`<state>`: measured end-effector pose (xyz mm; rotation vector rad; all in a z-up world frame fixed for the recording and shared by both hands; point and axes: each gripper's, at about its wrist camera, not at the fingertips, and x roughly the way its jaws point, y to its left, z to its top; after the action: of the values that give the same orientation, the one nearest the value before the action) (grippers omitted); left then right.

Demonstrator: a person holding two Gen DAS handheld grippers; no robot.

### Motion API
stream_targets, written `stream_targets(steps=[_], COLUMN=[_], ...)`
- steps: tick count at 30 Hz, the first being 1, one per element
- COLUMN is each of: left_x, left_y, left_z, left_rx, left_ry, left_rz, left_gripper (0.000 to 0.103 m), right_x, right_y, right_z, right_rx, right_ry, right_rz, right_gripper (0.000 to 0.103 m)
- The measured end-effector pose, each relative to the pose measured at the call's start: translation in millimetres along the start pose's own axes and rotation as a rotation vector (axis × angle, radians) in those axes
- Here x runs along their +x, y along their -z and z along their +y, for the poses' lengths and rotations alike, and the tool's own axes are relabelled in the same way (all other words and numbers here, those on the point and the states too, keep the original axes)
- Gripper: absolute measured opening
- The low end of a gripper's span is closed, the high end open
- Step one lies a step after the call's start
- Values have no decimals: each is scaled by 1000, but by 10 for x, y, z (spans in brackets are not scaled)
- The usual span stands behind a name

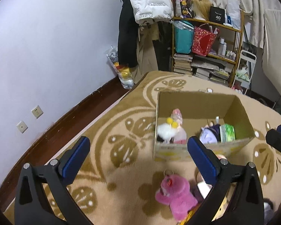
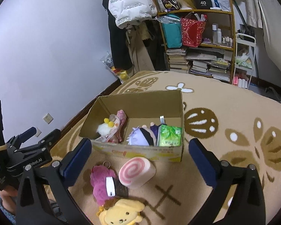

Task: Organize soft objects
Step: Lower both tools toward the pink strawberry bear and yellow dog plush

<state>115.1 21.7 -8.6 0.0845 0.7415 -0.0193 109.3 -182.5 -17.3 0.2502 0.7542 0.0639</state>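
Cardboard box (image 2: 140, 150) on the patterned rug (image 2: 234, 112), divided in two: the left compartment holds a white fluffy toy (image 2: 104, 129) and a pink doll (image 2: 119, 120); the right holds a purple-and-black plush (image 2: 142, 136) and a green packet (image 2: 169, 136). Still outside, just near of the box, lie a pink swirl cushion (image 2: 136, 172), a magenta plush (image 2: 101, 181) with a key ring, and a yellow plush (image 2: 121, 215).

Both grippers are spread wide and empty: right gripper (image 2: 140, 157) above the loose toys, left gripper (image 1: 138, 157) above rug and magenta plush.

Risk, as a judgement: the loose toys touch and overlap, so one closing grip may drag a neighbour along; the key ring may snag; a push on the light box could slide it.

The right view alone shows the swirl cushion and yellow plush in full, plus the left gripper's body at the left edge. The left view hides these behind its right finger, but shows more of the skirting and wall sockets (image 1: 37, 111).
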Motion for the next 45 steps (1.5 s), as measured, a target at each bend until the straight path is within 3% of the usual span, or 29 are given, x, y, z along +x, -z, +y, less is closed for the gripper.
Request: stream_targets(steps=[14,27,45], left_x=[-120,171,463], left_y=[325,507,630], left_z=[-10,62,-88], left_rx=[16,-30,10], left_ry=[16,39,81], left_rz=[85,201,295], left_gripper=[103,103,103], right_x=[-20,236,628], right_y=[404,744,1016], right_z=[128,132,169], right_rx=[-16,1,-14], right_ry=[-5,-16,-12], right_rz=[63,183,333], right_gripper=[103,103,103])
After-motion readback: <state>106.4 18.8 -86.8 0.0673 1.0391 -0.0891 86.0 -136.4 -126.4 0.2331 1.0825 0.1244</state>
